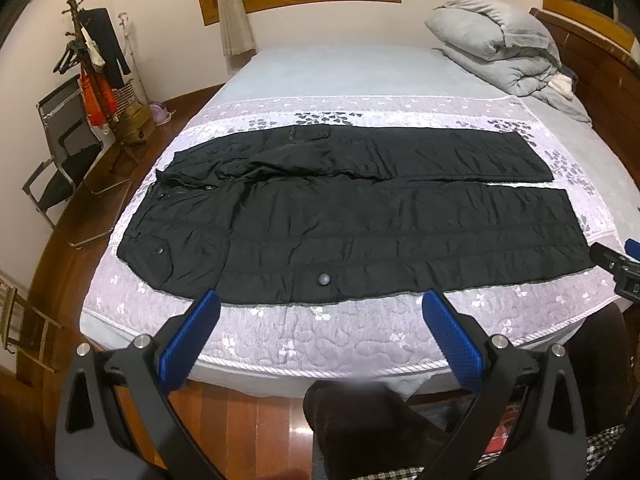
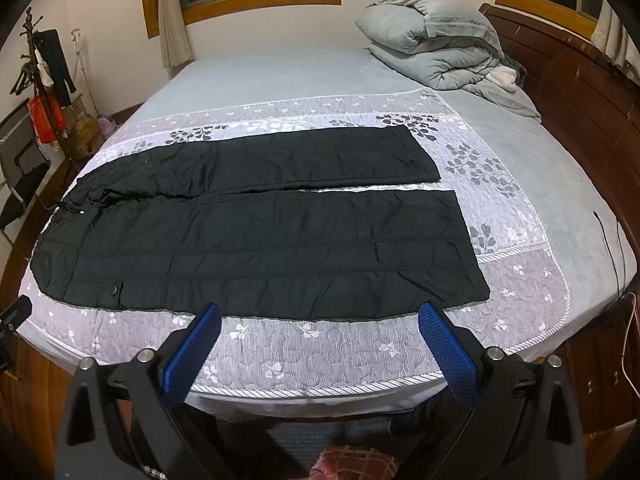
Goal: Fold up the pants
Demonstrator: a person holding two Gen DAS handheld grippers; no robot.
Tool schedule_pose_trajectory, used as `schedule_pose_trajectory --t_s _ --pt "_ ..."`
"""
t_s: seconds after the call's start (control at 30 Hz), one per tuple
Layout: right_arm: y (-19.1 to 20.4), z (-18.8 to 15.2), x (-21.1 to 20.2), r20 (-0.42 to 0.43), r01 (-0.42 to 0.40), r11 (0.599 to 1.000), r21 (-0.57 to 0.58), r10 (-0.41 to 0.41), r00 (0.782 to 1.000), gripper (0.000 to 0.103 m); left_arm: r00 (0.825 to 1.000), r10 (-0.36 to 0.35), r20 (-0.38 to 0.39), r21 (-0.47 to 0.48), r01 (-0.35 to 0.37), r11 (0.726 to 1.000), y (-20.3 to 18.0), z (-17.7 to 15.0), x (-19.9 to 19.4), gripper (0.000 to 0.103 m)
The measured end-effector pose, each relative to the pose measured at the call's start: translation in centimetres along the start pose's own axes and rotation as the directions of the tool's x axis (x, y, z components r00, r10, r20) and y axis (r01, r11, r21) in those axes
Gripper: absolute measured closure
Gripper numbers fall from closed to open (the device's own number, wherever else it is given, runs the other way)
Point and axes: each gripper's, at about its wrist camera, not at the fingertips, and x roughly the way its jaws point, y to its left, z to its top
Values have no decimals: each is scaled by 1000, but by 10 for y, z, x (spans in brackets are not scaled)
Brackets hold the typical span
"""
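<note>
Both the left tongs [image 1: 320,312] and right tongs [image 2: 320,324] hang spread and empty just short of the pants [image 1: 340,220] lying flat ahead on the bed [image 1: 360,72], so I'd pinch the near leg's edge at waist and cuff, then flip it evenly over the far leg.

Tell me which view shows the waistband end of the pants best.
The left wrist view. There the waistband end of the black pants sits fairly near the middle, with its snap buttons and open fly readable. In the right wrist view the same end is squeezed against the left edge, dark and distorted.
</note>
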Motion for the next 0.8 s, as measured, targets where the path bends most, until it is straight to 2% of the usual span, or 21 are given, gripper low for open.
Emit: schedule_pose_trajectory --t_s 0.8 --pt "0 3 4 1 5 1000 -1 -5 1000 3 1000 7 1 -11 -7 1000 3 5 2 3"
